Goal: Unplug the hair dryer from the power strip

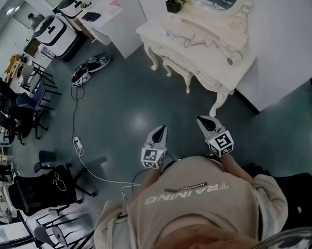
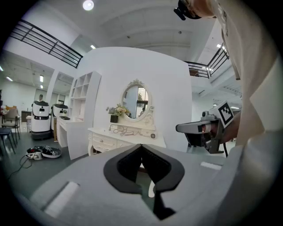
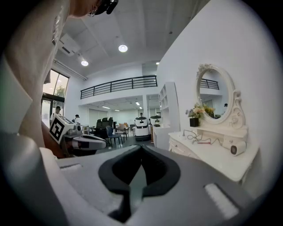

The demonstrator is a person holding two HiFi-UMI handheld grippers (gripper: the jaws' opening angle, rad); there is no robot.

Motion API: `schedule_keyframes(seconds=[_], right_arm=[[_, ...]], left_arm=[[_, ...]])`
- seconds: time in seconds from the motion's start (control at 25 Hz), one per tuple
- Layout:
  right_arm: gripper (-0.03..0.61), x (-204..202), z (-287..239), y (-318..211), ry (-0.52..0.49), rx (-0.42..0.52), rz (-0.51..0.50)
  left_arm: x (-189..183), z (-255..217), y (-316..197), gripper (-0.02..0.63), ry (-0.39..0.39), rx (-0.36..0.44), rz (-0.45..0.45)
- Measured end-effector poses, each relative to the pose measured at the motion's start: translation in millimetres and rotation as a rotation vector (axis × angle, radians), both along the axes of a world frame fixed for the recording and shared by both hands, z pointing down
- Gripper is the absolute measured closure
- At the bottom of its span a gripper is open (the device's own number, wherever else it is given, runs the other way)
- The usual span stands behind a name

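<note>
Grey floor spreads below; only the head view shows a white power strip point(image 1: 78, 144) lying on it at 10 o'clock. The hair dryer point(image 3: 238, 148) — white, round-mouthed in the right gripper view — lies on the dressing table point(image 1: 162, 28) at 1 o'clock. The left gripper point(image 1: 163, 128) and right gripper point(image 1: 200, 119) are both pressed together, empty.

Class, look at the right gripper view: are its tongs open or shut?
Shut. The right gripper shows its tongs meeting at the tips, with nothing held between them.
</note>
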State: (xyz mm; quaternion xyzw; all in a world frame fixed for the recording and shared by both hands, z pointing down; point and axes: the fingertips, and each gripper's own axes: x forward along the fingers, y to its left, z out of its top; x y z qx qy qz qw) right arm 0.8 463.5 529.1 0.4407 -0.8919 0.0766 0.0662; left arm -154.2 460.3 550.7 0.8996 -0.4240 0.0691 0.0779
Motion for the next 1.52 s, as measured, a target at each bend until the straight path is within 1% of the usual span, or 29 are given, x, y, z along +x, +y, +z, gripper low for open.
schedule_keyframes(seconds=[0.16,0.28,0.36,0.44,0.56,0.68,0.76,0.84,1.0,1.04,1.16,1.24,1.4,1.52], right_arm=[[0.574,-22,5,-9,0.013,-0.007,-0.005],[0.574,-37,12,-12,0.024,-0.012,-0.002],[0.574,-45,6,-17,0.027,-0.002,-0.003],[0.574,-52,-3,-20,0.043,0.014,-0.026],[0.574,-55,-9,-30,0.078,0.037,-0.061],[0.574,-44,-8,-49,0.093,0.033,-0.049],[0.575,-31,-8,-64,0.084,0.027,-0.036],[0.574,-16,-7,-83,0.054,0.013,-0.028],[0.574,27,10,-124,-0.028,-0.065,-0.007],[0.574,34,13,-136,-0.042,-0.072,-0.001],[0.574,40,15,-180,-0.078,-0.060,-0.010],[0.574,43,12,-203,-0.099,-0.047,-0.036],[0.574,57,21,-243,-0.075,-0.030,-0.097],[0.574,57,30,-266,-0.080,-0.048,-0.106]], left_arm=[[-14,2,-9,0.607,0.006,0.011,0.025],[-30,9,-7,0.607,0.015,0.005,0.005],[-41,11,-7,0.607,0.013,-0.003,-0.005],[-50,9,-9,0.607,0.018,-0.007,-0.001],[-62,10,-21,0.607,0.025,-0.003,0.004],[-65,11,-47,0.607,0.029,-0.003,-0.009],[-59,10,-64,0.607,0.032,-0.018,-0.018],[-49,8,-84,0.607,0.027,-0.037,-0.018],[-10,13,-119,0.607,0.060,-0.119,-0.008],[-2,14,-128,0.607,0.055,-0.129,-0.004],[7,5,-159,0.607,0.008,-0.126,-0.002],[15,-4,-179,0.607,-0.016,-0.116,-0.010],[35,-3,-219,0.607,-0.023,-0.096,-0.035],[37,10,-240,0.607,-0.034,-0.120,-0.028]])
